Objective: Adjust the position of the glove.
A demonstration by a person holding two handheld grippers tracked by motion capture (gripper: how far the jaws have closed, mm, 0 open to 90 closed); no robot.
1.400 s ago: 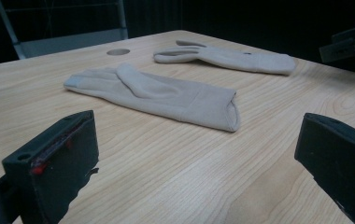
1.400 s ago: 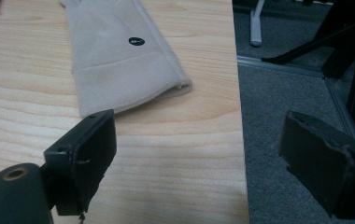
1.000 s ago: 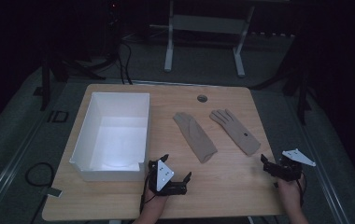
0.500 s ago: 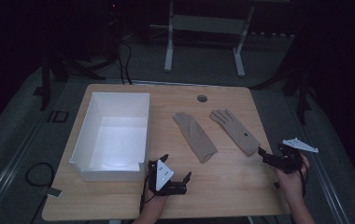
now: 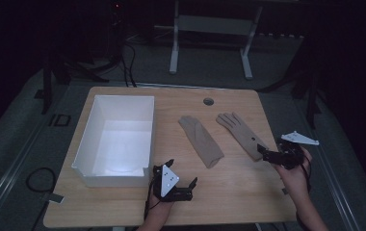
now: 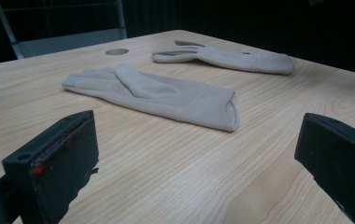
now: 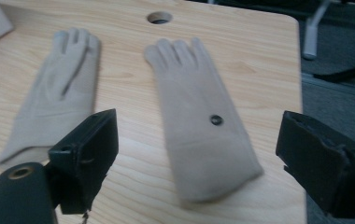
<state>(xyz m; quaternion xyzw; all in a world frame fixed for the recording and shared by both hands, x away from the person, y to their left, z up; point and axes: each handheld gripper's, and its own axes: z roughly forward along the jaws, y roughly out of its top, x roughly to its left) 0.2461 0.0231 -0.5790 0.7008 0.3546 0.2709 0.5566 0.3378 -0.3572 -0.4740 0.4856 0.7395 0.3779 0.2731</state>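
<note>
right gripper (image 5: 267, 155) is closing in on buttoned glove (image 5: 241, 134) cuff from the table (image 5: 229, 192) right edge, having moved in over the last second, jaws wide, empty | left gripper (image 5: 181, 179) is waiting near front edge, wide open, empty | second glove (image 5: 201, 140) is lying mid-table beside white bin (image 5: 147, 139) | pick likely next

the left gripper (image 5: 183, 182) is black, blocky, and carries a pale grey three-cornered plate with two small dark holes on top; a thin black cable loops from it near the front edge of the surface. its jaws are thick matte-black blocks, one with a round hole and reddish marks along its inner edge. the right gripper (image 5: 267, 155) is also black, with a pale grey three-cornered plate and a dark cable. its jaws are chunky black blocks; a brass-coloured ring sits on the body below.
</note>
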